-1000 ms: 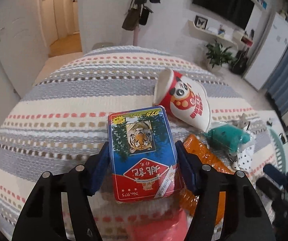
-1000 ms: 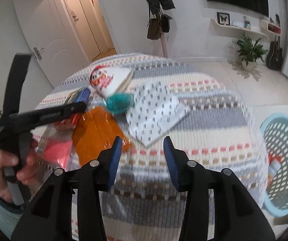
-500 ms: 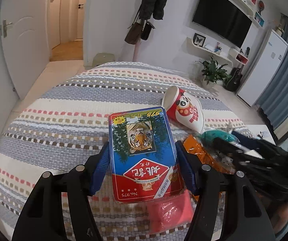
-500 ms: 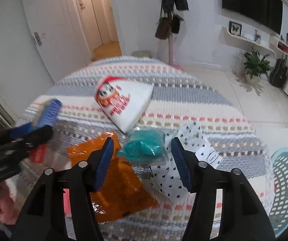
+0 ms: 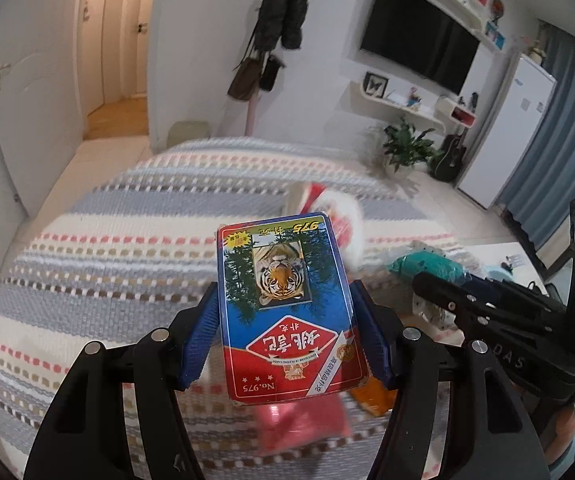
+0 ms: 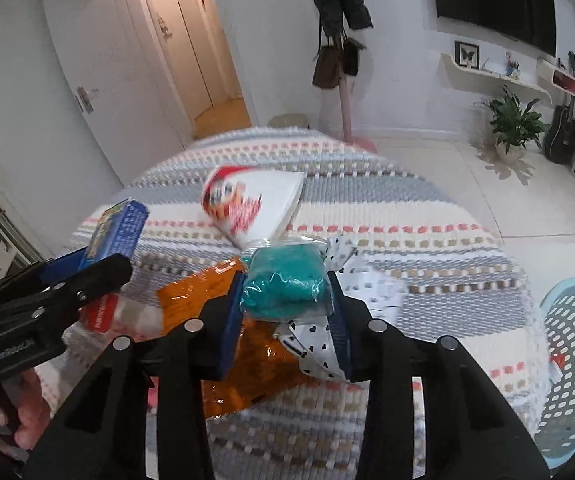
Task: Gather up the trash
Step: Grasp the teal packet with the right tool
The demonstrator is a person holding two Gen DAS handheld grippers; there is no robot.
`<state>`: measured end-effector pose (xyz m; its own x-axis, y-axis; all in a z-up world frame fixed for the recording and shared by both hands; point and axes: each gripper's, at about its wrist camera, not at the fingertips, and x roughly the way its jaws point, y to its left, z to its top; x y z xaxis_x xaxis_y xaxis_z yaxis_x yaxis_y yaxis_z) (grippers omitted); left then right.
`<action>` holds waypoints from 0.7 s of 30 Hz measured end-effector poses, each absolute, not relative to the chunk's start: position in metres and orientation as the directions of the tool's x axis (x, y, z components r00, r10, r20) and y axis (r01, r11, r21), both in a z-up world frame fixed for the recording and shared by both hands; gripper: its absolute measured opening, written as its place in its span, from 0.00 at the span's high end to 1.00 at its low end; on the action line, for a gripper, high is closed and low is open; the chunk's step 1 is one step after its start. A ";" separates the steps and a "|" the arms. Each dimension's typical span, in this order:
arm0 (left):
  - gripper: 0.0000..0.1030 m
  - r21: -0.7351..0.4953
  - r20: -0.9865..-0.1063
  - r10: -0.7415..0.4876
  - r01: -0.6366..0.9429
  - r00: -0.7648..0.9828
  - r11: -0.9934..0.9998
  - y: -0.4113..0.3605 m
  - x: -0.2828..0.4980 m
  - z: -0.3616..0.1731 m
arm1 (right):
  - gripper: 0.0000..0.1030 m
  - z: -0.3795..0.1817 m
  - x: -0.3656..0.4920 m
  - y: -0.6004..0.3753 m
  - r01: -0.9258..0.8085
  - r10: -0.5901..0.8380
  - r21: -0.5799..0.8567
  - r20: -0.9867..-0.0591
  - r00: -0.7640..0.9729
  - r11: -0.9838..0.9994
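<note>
While the left gripper (image 5: 287, 328) clamps its jaws on the playing-card box (image 5: 287, 308), long axis pointing away above the striped table (image 5: 107, 264), the right gripper's (image 6: 285, 312) jaws have just closed on the teal packet (image 6: 285, 292).

1. Card box (image 5: 287, 312): glossy printed cardboard.
2. Teal packet (image 6: 285, 286): clear crinkly plastic over soft teal stuff.
3. Orange wrapper (image 6: 207, 300): shiny plastic film.
4. Bedspread (image 5: 99, 264): coarse woven cloth, matt.
5. Basket (image 6: 571, 364): smooth perforated plastic.
6. Gripper pads (image 5: 199, 340): ribbed blue rubber.
</note>
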<state>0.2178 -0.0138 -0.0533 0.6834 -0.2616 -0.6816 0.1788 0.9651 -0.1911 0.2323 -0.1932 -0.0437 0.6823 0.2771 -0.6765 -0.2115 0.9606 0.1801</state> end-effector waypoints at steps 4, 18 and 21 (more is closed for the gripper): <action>0.40 -0.192 -0.642 -0.297 0.228 0.707 0.955 -0.030 0.209 -0.030 | 0.65 -0.019 0.210 -0.212 -0.207 0.289 0.203 -0.623 0.726 0.957; 0.40 -0.139 -0.583 -0.459 0.474 0.671 0.870 -0.169 0.191 0.004 | 0.65 0.021 0.154 -0.334 -0.001 0.113 0.213 -0.514 0.850 0.977; 0.40 -0.138 -0.591 -0.494 0.524 0.638 0.841 -0.204 0.190 -0.003 | 0.65 0.012 0.147 -0.369 0.058 0.081 0.244 -0.524 0.848 0.968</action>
